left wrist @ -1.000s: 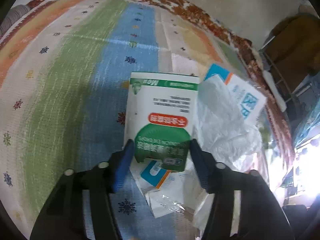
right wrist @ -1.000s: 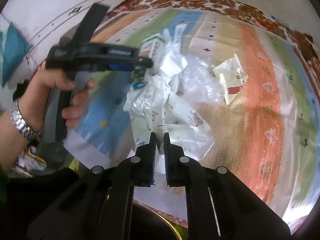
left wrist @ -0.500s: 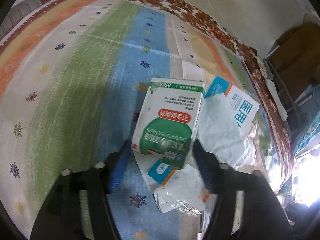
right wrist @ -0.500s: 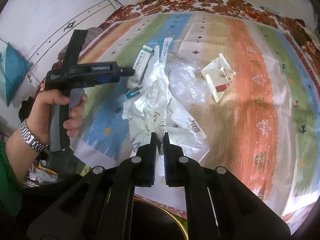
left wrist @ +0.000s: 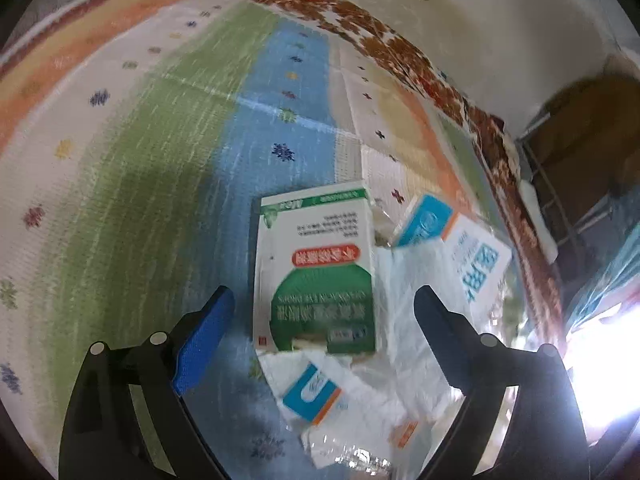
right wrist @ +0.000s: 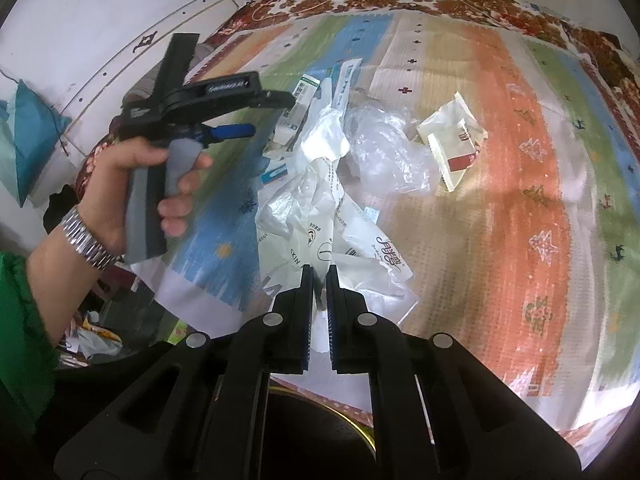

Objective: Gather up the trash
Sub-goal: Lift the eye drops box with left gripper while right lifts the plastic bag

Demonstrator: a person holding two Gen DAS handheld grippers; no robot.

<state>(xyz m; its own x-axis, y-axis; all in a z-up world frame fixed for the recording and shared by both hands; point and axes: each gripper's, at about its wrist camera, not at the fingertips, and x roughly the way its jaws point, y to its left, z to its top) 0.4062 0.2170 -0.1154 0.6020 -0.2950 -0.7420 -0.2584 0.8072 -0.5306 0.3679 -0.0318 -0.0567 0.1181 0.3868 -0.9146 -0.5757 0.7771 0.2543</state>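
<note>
A green and white medicine box [left wrist: 316,272] lies on the striped cloth, with a blue and white box [left wrist: 476,256] and white wrappers [left wrist: 352,396] beside it. My left gripper [left wrist: 324,300] is open, its fingers wide on either side of the green box and not touching it. In the right wrist view the left gripper [right wrist: 276,112] hovers at the left end of the trash pile [right wrist: 332,200]. My right gripper [right wrist: 319,276] is shut and empty above the near edge of the pile.
A cream and red sachet [right wrist: 452,144] lies right of the pile beside crumpled clear plastic [right wrist: 384,148]. A dark bin with a gold rim [right wrist: 352,424] sits below my right gripper. A teal cushion [right wrist: 28,136] leans at the left wall. Shelving [left wrist: 580,168] stands beyond the cloth.
My left gripper has opened wide and let go of the green box, which now lies flat on the cloth. The right gripper has stayed shut and nearly still.
</note>
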